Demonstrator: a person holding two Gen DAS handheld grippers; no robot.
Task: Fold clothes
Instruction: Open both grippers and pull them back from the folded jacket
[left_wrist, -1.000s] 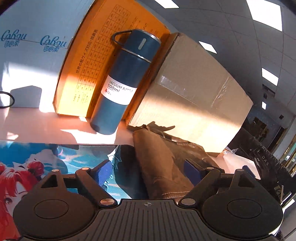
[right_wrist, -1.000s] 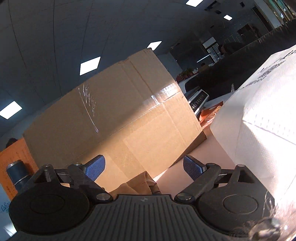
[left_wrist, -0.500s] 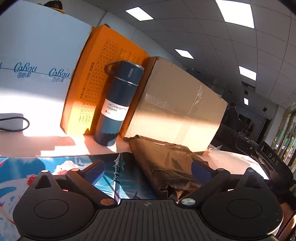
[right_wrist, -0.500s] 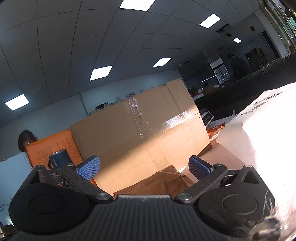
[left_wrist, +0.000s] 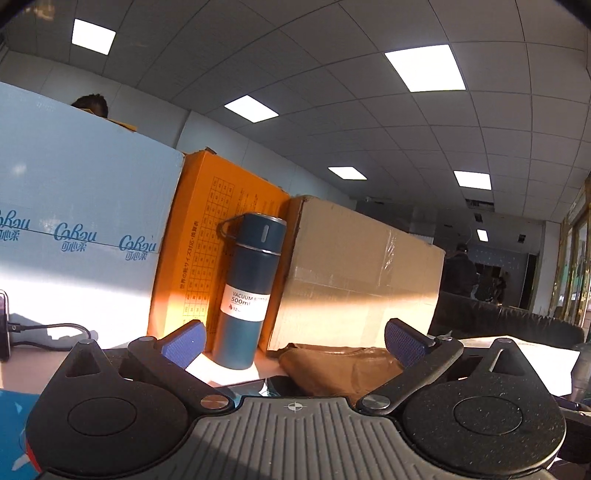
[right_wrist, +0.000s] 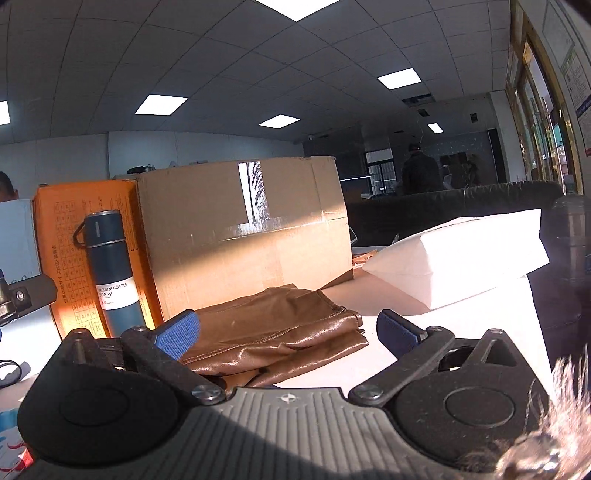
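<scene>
A brown leather-like garment (right_wrist: 273, 336) lies folded in a flat bundle on the table, in front of the cardboard box. It also shows in the left wrist view (left_wrist: 340, 365), low and just past the fingers. My left gripper (left_wrist: 293, 341) is open and empty, held back from the garment. My right gripper (right_wrist: 286, 330) is open and empty, with the garment lying between and beyond its blue fingertips (right_wrist: 177, 332), apart from them.
A dark blue vacuum bottle (left_wrist: 249, 291) stands upright against an orange box (left_wrist: 207, 254) and a large cardboard box (left_wrist: 354, 277). A pale blue carton (left_wrist: 74, 236) stands at left. A white paper bag (right_wrist: 461, 258) lies at right. A black cable (left_wrist: 48, 332) runs at far left.
Both grippers have pulled back and levelled out, away from the garment. The garment now lies folded on the table, clear of both pairs of fingers.
</scene>
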